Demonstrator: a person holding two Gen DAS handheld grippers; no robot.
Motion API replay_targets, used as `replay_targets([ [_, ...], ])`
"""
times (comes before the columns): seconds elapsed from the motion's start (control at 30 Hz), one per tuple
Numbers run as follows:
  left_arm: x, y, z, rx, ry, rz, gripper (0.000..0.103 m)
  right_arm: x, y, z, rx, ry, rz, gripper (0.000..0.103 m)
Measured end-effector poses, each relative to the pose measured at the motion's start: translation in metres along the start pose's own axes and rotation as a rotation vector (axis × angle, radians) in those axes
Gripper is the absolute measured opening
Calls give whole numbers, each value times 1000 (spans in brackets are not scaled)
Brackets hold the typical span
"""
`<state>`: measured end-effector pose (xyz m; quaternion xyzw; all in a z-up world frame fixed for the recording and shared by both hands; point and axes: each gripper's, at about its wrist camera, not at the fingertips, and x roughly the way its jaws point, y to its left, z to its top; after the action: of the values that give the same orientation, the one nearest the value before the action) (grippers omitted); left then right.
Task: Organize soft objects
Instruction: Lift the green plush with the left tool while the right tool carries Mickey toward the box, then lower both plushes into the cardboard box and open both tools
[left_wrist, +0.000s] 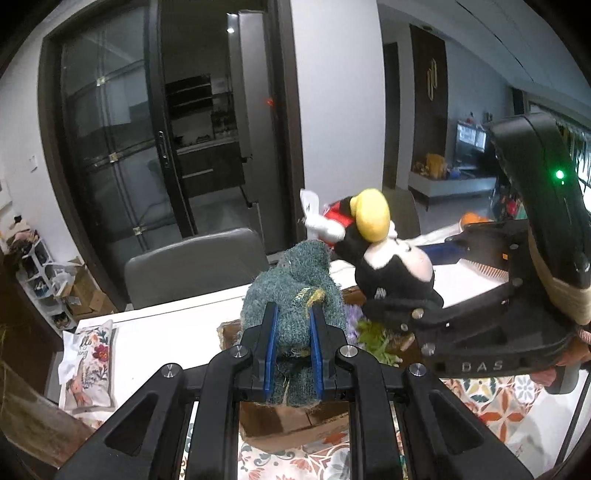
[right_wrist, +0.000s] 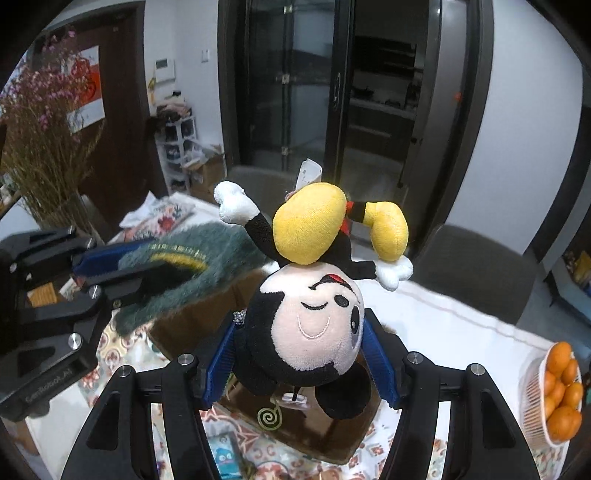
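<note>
You hold the teal plush (left_wrist: 295, 295) clenched in your left gripper (left_wrist: 293, 350) and the upside-down mouse doll (right_wrist: 314, 328) in your right gripper (right_wrist: 299, 365), both directly above the cardboard box (left_wrist: 291, 417).

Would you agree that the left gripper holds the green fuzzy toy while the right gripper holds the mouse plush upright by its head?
Not quite: the mouse plush is upside down, not upright, its yellow shoes pointing up, as the right wrist view shows. The rest stands: the right gripper clamps its head, and the left gripper holds the green fuzzy toy.
</note>
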<state>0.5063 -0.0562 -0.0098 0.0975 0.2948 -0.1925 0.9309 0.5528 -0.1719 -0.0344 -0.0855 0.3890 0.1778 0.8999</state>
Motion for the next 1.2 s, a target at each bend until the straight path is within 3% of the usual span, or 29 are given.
replay_targets([
  [0.57, 77, -14, -19, 107, 241, -97, 17, 81, -8, -31, -40, 290, 109, 65],
  [0.63, 82, -15, -21, 105, 263, -98, 20, 89, -7, -31, -42, 314, 115, 69],
  [0.7, 87, -14, -22, 92, 289, -102, 31, 96, -3, -31, -47, 337, 107, 73],
  [0.8, 94, -8, -18, 56, 302, -105, 50, 95, -1, -31, -68, 337, 86, 80],
  [1.0, 84, -5, -10, 8, 282, -74, 54, 71, -2, -24, -91, 279, 32, 81],
  [1.2, 60, -5, -4, -52, 247, -33, 57, 40, -9, -19, -14, 216, -48, 81],
])
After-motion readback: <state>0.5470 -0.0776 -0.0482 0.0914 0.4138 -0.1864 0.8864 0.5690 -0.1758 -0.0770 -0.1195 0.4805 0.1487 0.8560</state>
